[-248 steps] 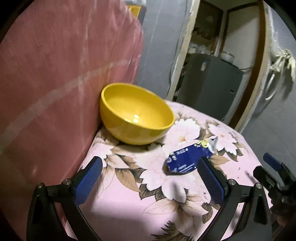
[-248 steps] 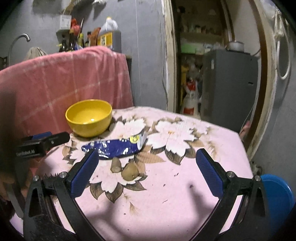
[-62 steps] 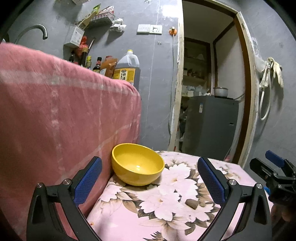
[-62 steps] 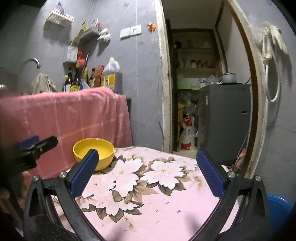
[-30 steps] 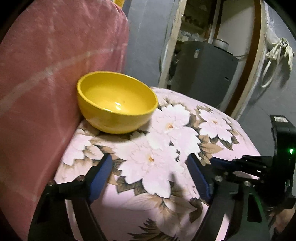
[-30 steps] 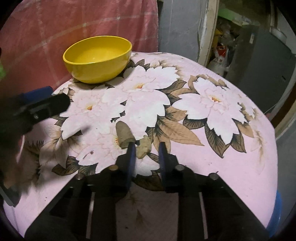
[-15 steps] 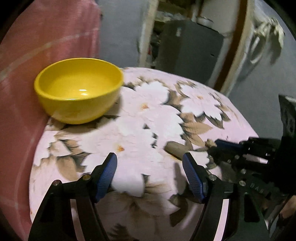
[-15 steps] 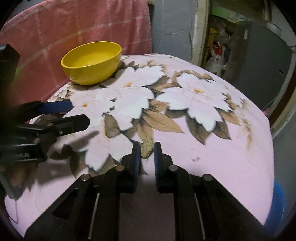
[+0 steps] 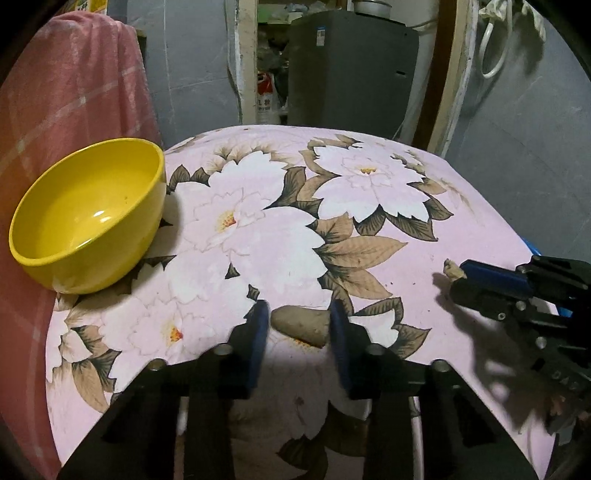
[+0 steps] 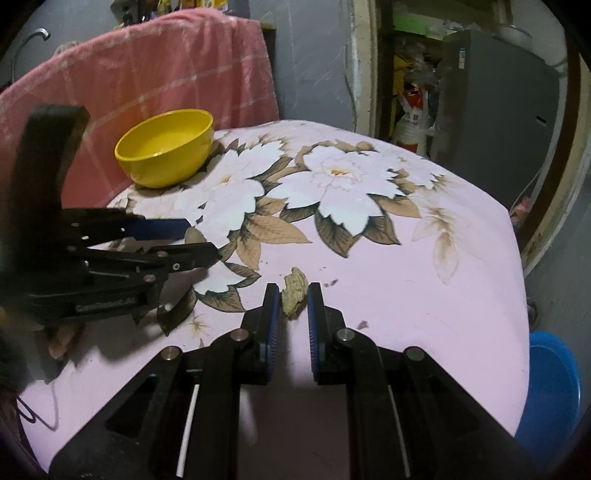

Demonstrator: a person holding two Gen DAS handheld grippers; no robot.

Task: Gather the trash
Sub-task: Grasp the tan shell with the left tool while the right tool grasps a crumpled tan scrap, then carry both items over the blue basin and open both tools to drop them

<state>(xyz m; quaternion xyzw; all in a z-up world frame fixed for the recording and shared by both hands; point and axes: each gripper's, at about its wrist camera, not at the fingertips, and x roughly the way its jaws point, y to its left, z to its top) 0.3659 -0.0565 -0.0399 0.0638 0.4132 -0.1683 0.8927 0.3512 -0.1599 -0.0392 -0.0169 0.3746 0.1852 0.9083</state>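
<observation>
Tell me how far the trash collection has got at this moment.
Nothing shows in the yellow bowl. In hand: right gripper is shut on a peanut shell; left gripper is closing around a second, brownish scrap. Left: lifting and dropping both. Small crumbs remain on the floral tablecloth.

Legible text: very little.
White and red bag [image 9: 266, 99] in the doorway carries dark printed characters, too small to read; sticker on the grey cabinet [image 9: 320, 34] is unreadable.

The tabletop [image 9: 461, 229] wears pink cloth printed with white flowers and tan leaves. The bowl [image 9: 88, 218] is plain yellow. Behind hangs a pink-red checked towel [image 10: 166, 70]. A bucket [image 10: 550, 387] shows blue.
</observation>
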